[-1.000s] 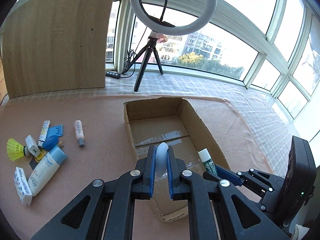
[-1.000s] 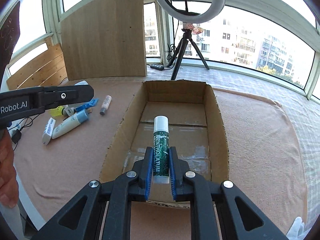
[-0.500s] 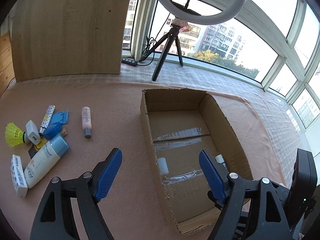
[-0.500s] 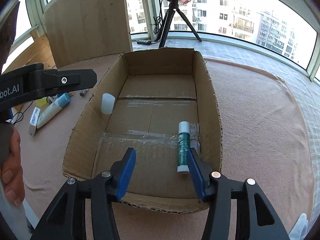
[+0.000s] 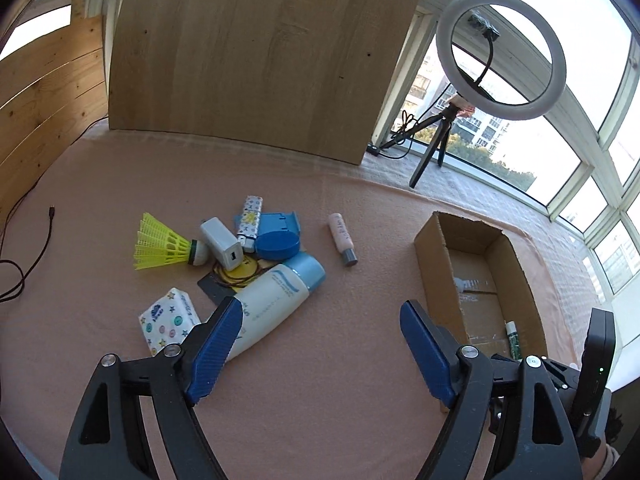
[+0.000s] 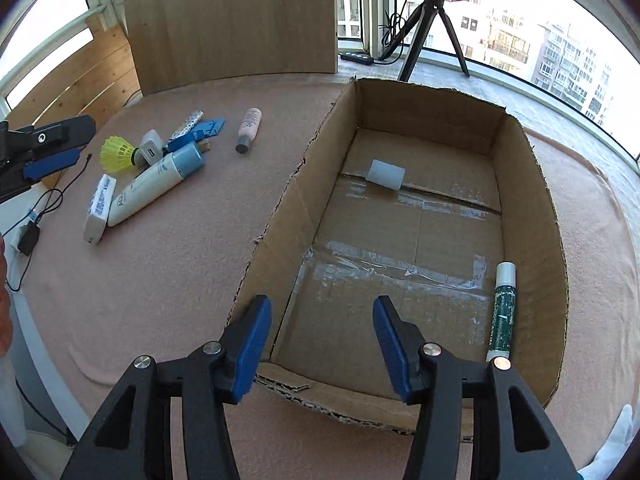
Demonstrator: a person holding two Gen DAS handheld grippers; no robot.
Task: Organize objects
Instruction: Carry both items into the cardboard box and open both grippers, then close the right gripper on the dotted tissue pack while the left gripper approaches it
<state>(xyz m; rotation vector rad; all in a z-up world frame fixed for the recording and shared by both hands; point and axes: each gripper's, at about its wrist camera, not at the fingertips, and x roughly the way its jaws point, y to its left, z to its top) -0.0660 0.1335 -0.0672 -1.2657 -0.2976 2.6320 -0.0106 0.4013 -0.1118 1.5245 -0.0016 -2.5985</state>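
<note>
My left gripper [image 5: 320, 308] hangs open and empty over the pink cloth, just in front of a white lotion tube [image 5: 276, 300] with a blue cap. Around the tube lie a yellow shuttlecock [image 5: 160, 246], a white charger [image 5: 222, 242], a tissue pack [image 5: 168, 320], a blue case [image 5: 278, 244] and a pink tube [image 5: 342, 238]. Over the near end of the cardboard box [image 6: 520, 152] my right gripper [image 6: 322, 304] is open with nothing between its fingers. Inside the box lie a small white cap [image 6: 386, 174] and a green stick [image 6: 502, 312].
A wooden board [image 5: 260, 60] stands at the back of the table. Right of it is a ring light [image 5: 500, 56] on a tripod. A dark cable [image 5: 24, 248] runs along the table's left edge. Windows curve round the far right.
Both grippers opened and let go: the white cap and the green stick now lie in the box. My left gripper swung left from the box to the pile; the right shifted a little.
</note>
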